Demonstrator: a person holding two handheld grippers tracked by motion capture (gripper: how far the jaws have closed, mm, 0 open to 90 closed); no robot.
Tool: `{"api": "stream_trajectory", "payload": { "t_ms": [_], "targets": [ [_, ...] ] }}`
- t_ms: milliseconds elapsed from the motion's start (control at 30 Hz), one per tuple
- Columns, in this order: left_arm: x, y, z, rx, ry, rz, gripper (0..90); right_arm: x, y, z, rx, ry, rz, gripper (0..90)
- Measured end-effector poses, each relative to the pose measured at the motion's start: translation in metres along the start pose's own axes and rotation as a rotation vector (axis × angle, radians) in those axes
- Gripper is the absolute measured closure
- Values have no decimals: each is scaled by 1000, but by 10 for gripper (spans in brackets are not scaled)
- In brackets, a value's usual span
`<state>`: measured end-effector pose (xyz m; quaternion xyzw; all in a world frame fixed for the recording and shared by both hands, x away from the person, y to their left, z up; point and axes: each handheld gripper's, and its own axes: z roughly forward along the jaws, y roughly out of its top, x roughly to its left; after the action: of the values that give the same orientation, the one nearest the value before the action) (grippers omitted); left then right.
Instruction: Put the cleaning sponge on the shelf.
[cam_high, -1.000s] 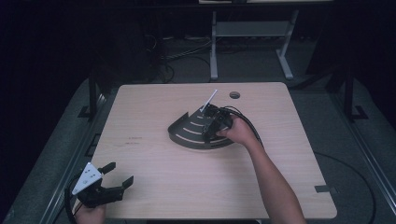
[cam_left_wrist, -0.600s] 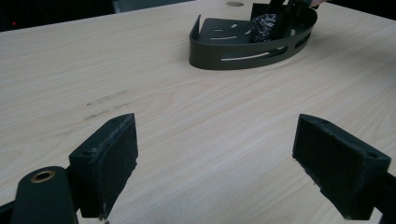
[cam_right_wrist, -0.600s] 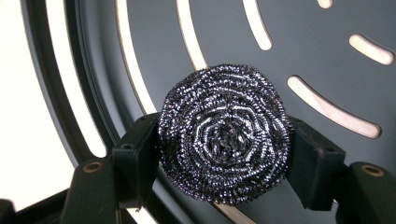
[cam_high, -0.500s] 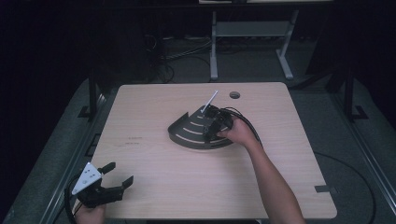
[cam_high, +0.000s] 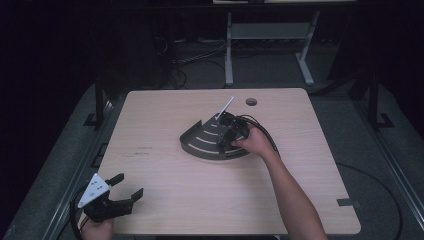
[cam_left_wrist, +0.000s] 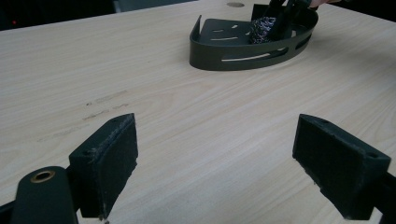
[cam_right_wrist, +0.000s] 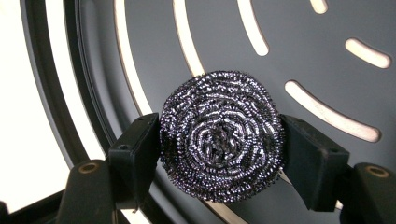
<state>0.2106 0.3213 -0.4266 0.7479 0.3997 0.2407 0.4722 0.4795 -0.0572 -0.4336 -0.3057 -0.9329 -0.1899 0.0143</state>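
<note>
A: Where is the steel scrubber (cam_right_wrist: 221, 141) at this moment?

B: Inside the dark slotted tray (cam_high: 200, 148) near the middle of the table (cam_high: 165, 115), and the right claw (cam_right_wrist: 219, 158) grips it from both sides.

A: How to do this step well?

B: I think the pressure should be gentle, because the wire ball will squash, and the claw must stay clear of the tray wall. The left claw (cam_high: 123, 186) waits spread and empty at the front left corner

Round steel-wool scourer (cam_right_wrist: 222, 142) clamped over the dark slotted quarter-round tray (cam_high: 200, 142)
</note>
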Motion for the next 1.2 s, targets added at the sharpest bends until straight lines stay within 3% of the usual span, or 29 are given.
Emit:
{"api": "stream_trajectory", "payload": {
  "t_ms": [167,533,1200],
  "targets": [
    [0,0,0,4,4,0,134,-1,0,-1,-4,-4,4,302],
    [1,0,-1,3,5,2,134,-1,-1,-9,-26,-18,9,202],
    [1,-1,-2,6,4,7,134,6,-7,-32,-58,-17,0,183]
  ]
}}
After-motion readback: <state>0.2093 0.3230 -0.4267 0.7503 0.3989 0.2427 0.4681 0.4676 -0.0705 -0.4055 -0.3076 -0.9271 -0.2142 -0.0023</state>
